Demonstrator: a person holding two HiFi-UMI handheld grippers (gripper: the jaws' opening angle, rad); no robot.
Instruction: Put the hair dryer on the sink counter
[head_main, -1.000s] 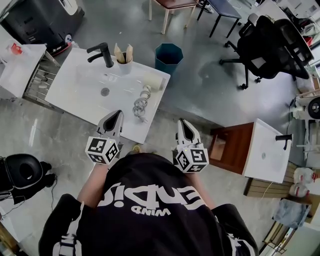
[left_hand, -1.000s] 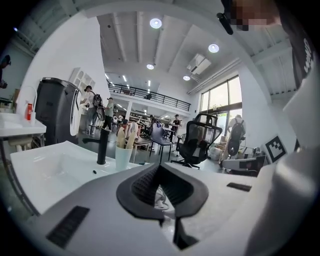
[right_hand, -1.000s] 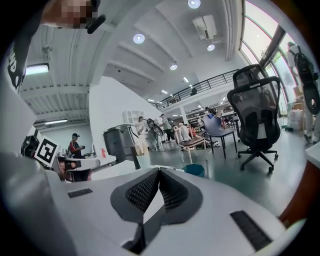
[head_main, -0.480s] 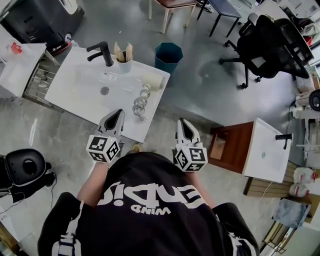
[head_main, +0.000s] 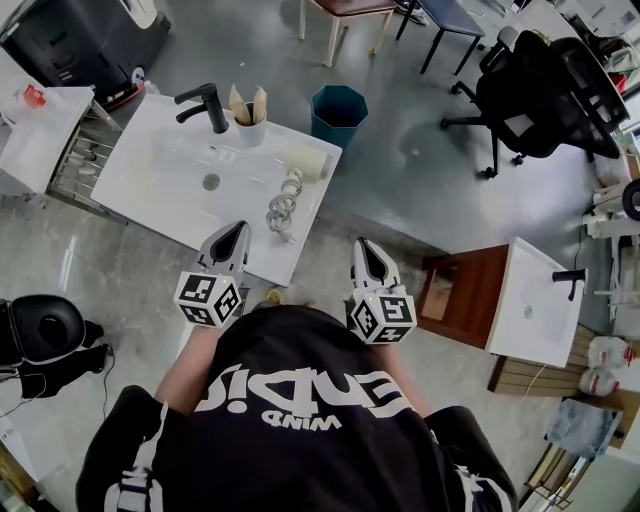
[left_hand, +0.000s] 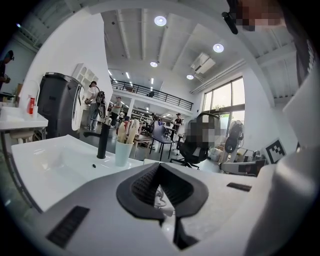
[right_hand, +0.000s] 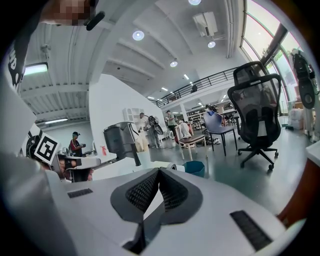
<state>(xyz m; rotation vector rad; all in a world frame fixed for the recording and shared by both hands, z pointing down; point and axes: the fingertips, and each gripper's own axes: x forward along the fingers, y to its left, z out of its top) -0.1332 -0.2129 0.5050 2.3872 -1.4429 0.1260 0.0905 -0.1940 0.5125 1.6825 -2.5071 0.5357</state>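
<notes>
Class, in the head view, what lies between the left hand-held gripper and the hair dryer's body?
A coiled cord, lying on the sink counter. The head view shows it between the left hand-held gripper and the hair dryer.

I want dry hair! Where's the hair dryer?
Head view: the hair dryer lies on the counter's right end, near the cup and the bin.

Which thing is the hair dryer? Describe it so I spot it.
Find the white sink counter with the black faucet, upper left in the head view. At its right end, nearest the teal bin, lies the hair dryer: a cream barrel trailing a coiled cord, unlike the upright cup by the faucet.
</notes>
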